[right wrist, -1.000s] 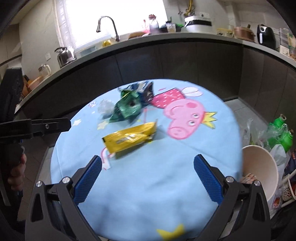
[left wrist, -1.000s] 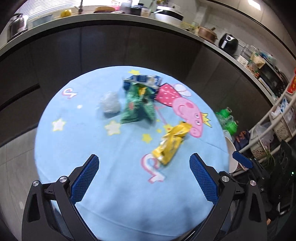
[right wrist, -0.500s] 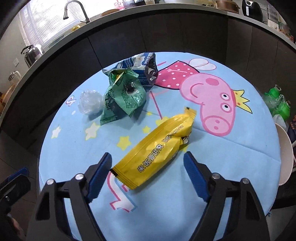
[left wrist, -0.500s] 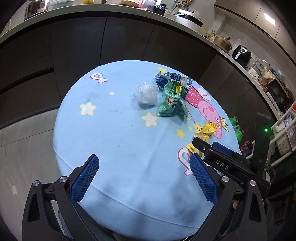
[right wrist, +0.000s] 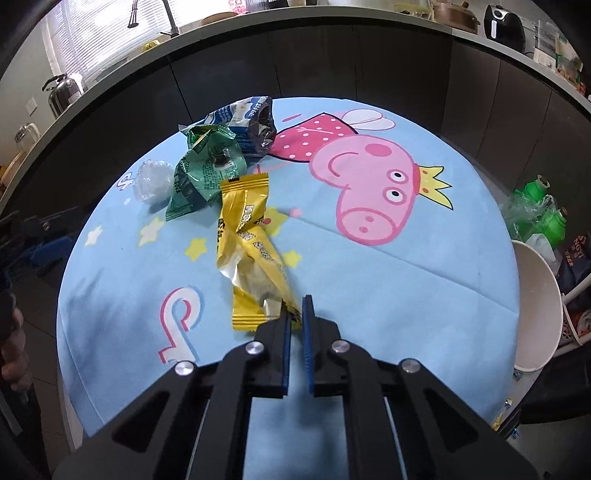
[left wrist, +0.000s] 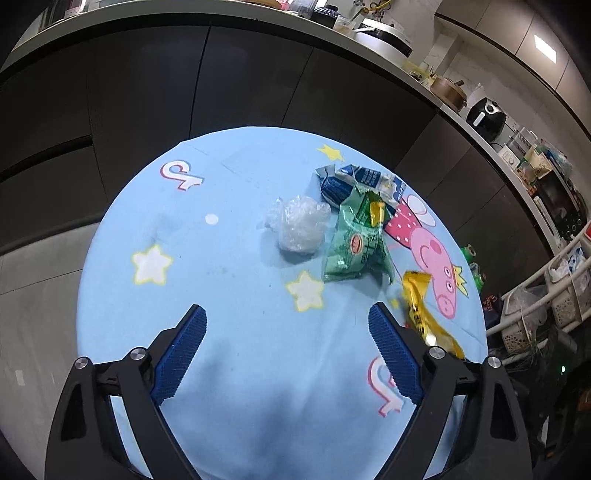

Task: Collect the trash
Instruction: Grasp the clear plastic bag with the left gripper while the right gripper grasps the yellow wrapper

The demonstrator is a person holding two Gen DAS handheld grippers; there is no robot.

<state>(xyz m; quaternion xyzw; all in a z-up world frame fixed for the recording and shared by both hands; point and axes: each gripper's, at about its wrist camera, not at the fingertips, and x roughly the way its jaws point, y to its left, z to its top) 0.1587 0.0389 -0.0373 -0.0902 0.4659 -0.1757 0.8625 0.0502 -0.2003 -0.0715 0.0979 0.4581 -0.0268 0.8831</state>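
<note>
On the round table with a blue cartoon cloth (right wrist: 369, 280) lie a yellow snack wrapper (right wrist: 251, 243), a green wrapper (right wrist: 207, 173), a blue-white packet (right wrist: 243, 122) and a clear plastic wad (right wrist: 151, 181). My right gripper (right wrist: 297, 310) is closing and its pads pinch the near corner of the yellow wrapper, which looks crumpled and raised. My left gripper (left wrist: 288, 325) hangs over the table's near side, its jaws wide and closing a little, nothing between them. Ahead of it lie the plastic wad (left wrist: 299, 225) and green wrapper (left wrist: 354, 243); the yellow wrapper (left wrist: 421, 306) shows beside its right finger.
A white bin (right wrist: 535, 302) stands off the table's right edge beside green bottles (right wrist: 543, 210). Dark cabinets and a curved counter (right wrist: 332, 22) ring the table. White rack baskets (left wrist: 554, 295) stand at the right. A hand (right wrist: 14, 354) shows at the left edge.
My right gripper came down and closed on the yellow wrapper's near corner, crumpling and turning it. My left gripper slid across the table toward the plastic wad and narrowed slightly.
</note>
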